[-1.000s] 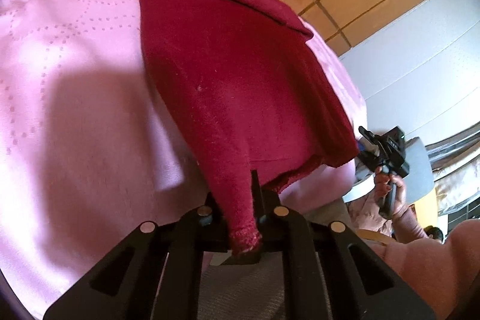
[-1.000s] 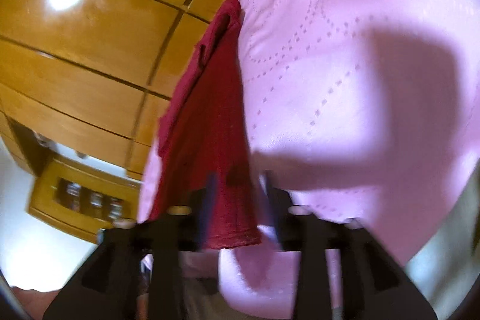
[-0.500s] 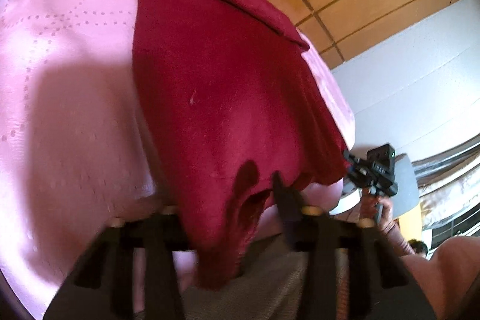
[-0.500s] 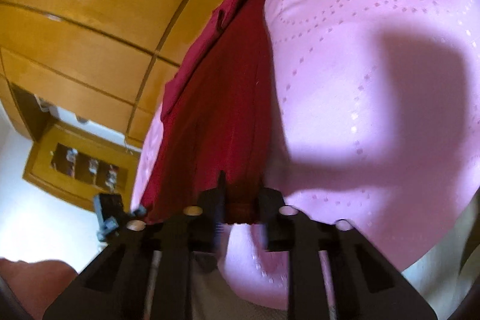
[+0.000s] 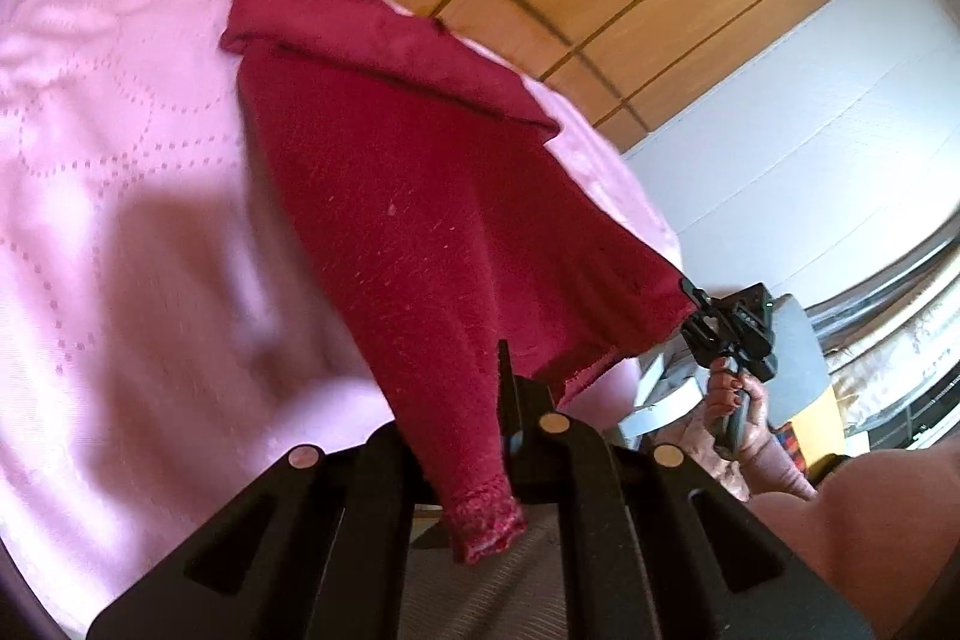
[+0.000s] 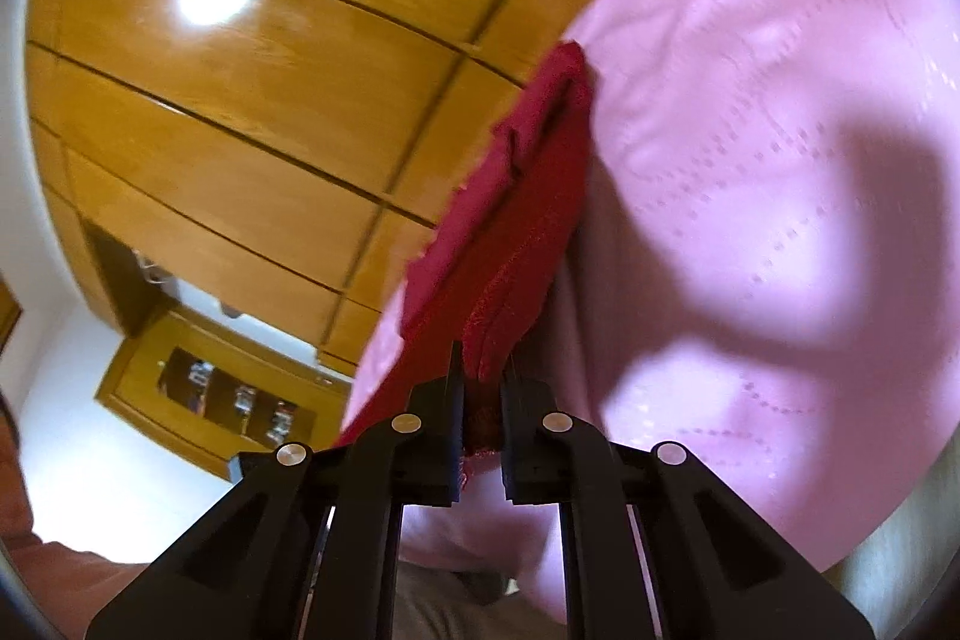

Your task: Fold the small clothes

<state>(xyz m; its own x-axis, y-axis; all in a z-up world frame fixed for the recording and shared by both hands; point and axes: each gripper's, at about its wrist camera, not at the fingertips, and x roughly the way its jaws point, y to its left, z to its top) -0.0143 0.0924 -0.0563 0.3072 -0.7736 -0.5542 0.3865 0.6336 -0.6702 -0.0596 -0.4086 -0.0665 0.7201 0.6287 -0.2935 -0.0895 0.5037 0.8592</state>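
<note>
Left wrist view: the left gripper (image 5: 489,436) has its jaws pinched on one near corner of the red garment (image 5: 432,220), with the hemmed tip hanging out below them. The right gripper (image 5: 699,325) appears at the cloth's other near corner, carried in the person's hand (image 5: 735,415). The garment lies spread on the pink bedspread (image 5: 120,220), its far end folded over into a band and its near edge raised clear of the bed.

Right wrist view: the right gripper (image 6: 483,409) shows its jaws pressed onto a bunched red corner. The cloth appears edge-on here, so its spread cannot be judged.

Handling: the fabric looks light, soft and limp. It likely sags between grips, so hold it at the corners, on the hem.
</note>
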